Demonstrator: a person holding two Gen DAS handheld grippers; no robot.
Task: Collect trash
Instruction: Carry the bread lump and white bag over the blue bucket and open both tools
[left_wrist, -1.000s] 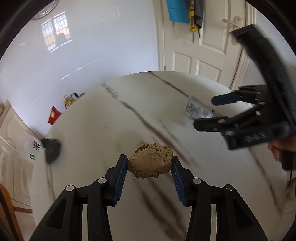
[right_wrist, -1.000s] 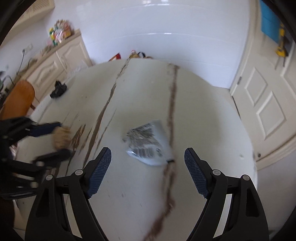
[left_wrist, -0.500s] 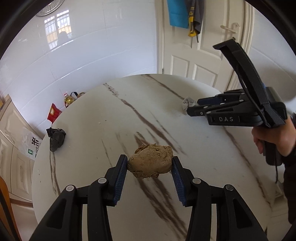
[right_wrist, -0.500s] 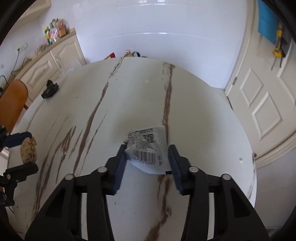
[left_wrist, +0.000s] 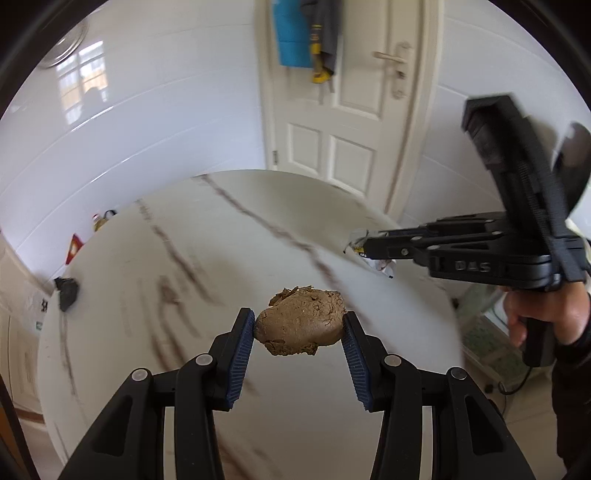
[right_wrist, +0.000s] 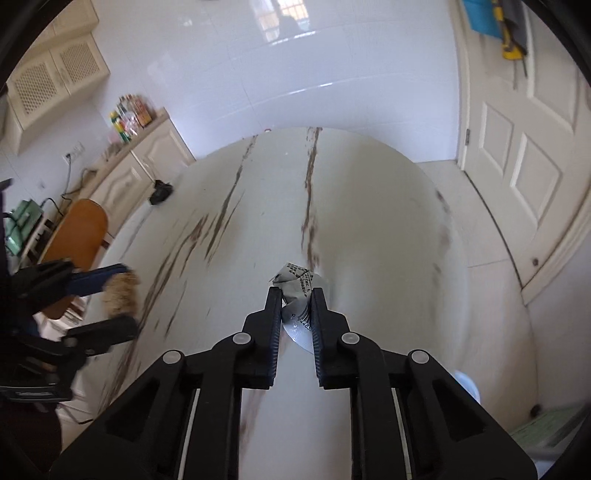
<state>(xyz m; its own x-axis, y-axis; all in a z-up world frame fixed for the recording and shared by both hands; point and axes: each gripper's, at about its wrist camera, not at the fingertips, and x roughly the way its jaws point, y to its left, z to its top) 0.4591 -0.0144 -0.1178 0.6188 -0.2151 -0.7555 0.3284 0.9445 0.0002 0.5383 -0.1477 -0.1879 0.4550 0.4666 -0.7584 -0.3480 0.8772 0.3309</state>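
Over by the table's left edge a small black crumpled scrap (left_wrist: 66, 293) lies on the marble table (left_wrist: 221, 240). The left gripper (left_wrist: 299, 326) has its jaws clamped on a brown crumpled lump (left_wrist: 301, 325), held above the tabletop. To the right, the right gripper (right_wrist: 295, 306) pinches a printed white wrapper (right_wrist: 297, 286), jaws nearly closed, also lifted.

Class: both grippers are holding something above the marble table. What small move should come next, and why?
Probably carry both loads off the table toward a bin, though none is in view. The left gripper is shut on the brown lump, the right gripper on the crumpled wrapper; neither can take the black scrap.
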